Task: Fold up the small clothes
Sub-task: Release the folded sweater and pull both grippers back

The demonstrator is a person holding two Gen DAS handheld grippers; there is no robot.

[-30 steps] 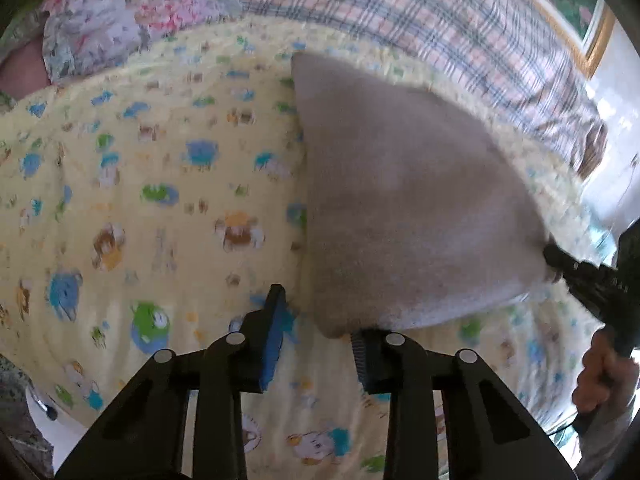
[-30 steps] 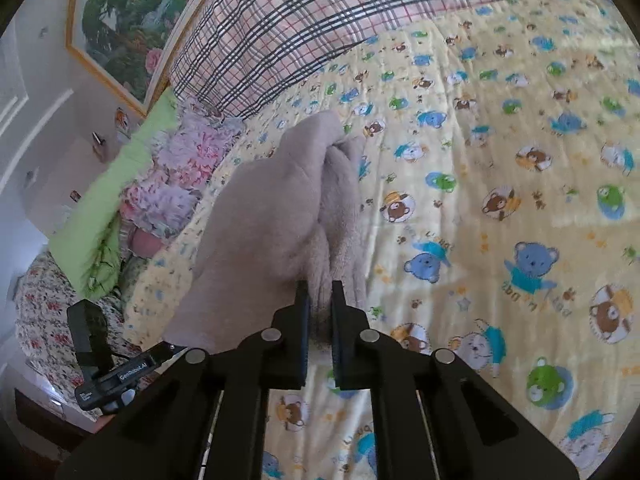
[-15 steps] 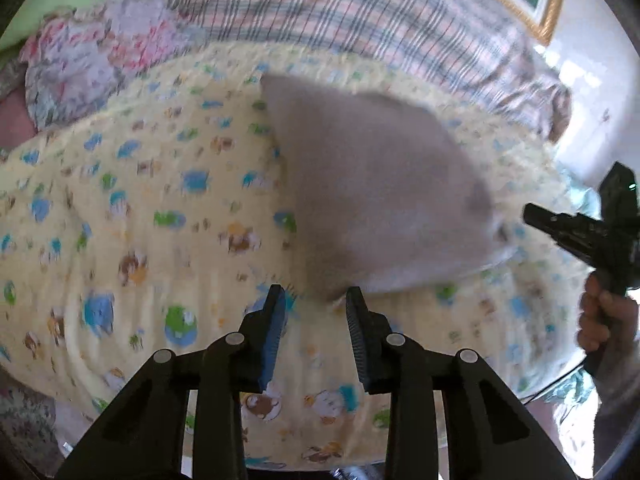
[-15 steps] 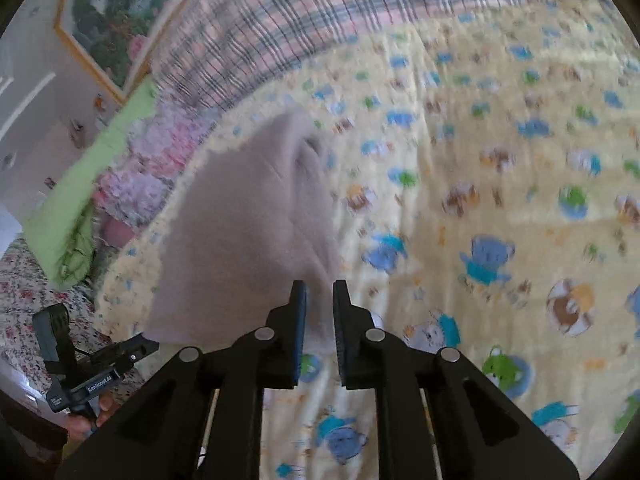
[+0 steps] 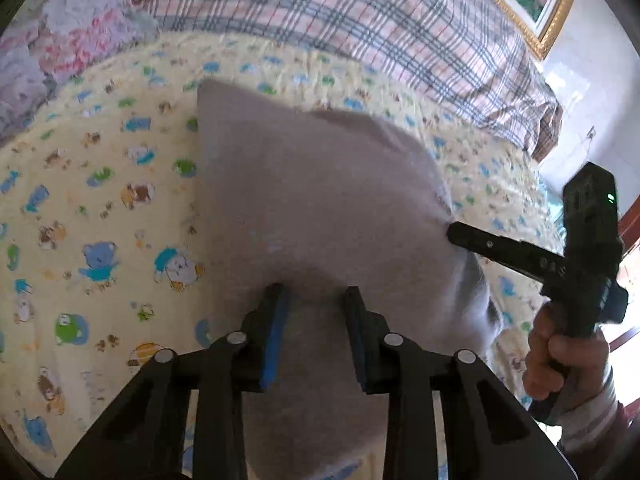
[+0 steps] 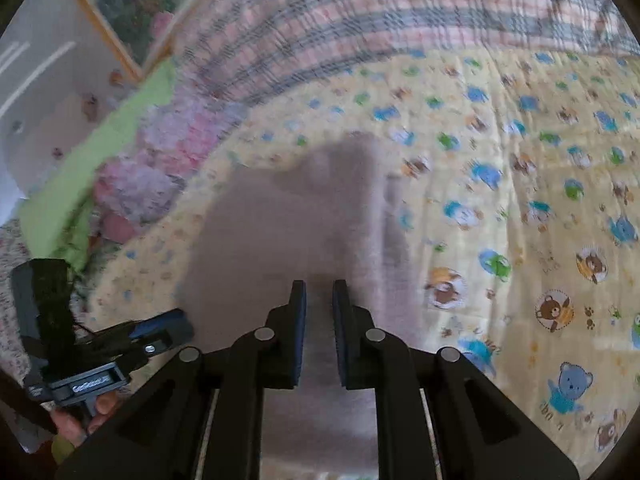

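A grey-beige fleece garment (image 5: 312,208) lies folded on the yellow cartoon-print bedsheet (image 5: 100,200). My left gripper (image 5: 314,300) is open, its blue-padded jaws over the garment's near edge. My right gripper (image 6: 320,296) stands slightly open, with cloth showing in the narrow gap between its jaws; it sits over the garment (image 6: 288,232). In the left wrist view the right gripper's fingers (image 5: 472,238) touch the garment's right edge. In the right wrist view the left gripper (image 6: 160,328) is at the garment's left edge. The right wrist view is blurred.
A plaid blanket (image 5: 360,20) lies at the back of the bed. A floral pillow (image 5: 60,40) and green cloth (image 6: 100,160) lie at the bed's side. A framed painting (image 5: 536,4) hangs on the wall.
Both grippers moved forward over the garment, which has come down flatter onto the sheet. The right gripper's jaws have opened slightly from their tight pinch on the cloth.
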